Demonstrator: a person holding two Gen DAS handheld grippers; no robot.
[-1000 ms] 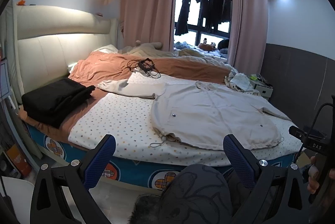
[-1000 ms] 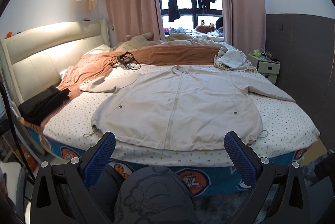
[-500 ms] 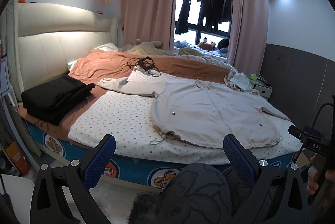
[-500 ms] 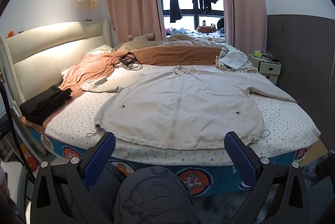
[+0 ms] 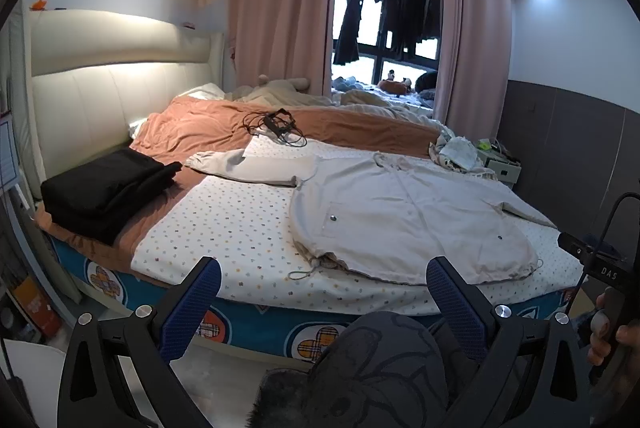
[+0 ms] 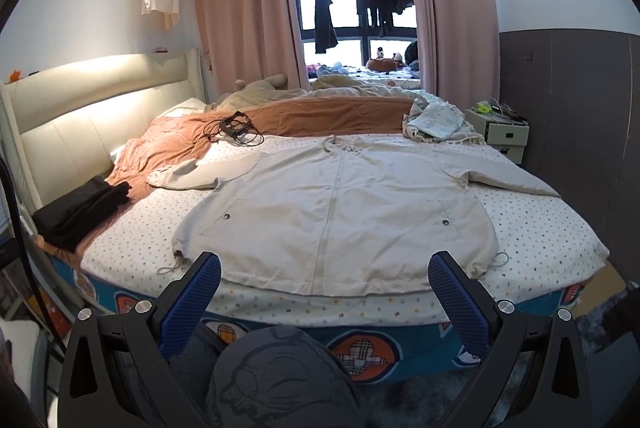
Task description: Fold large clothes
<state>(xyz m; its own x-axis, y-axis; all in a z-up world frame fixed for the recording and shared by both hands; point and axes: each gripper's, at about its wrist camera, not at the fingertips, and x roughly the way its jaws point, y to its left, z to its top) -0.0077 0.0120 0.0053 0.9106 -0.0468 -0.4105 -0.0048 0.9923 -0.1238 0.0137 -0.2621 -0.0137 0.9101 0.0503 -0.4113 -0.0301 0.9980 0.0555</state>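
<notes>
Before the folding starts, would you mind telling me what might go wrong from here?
The beige jacket's hem lies at the mattress edge, so a pull toward the person could slide it off the bed. The hem drawstring trails loose and might snag a finger of the left gripper. Both grippers, including the right gripper, hang open short of the cloth.

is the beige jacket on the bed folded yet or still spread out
Spread out. The beige jacket lies flat, front up, both sleeves extended sideways on the bed.
</notes>
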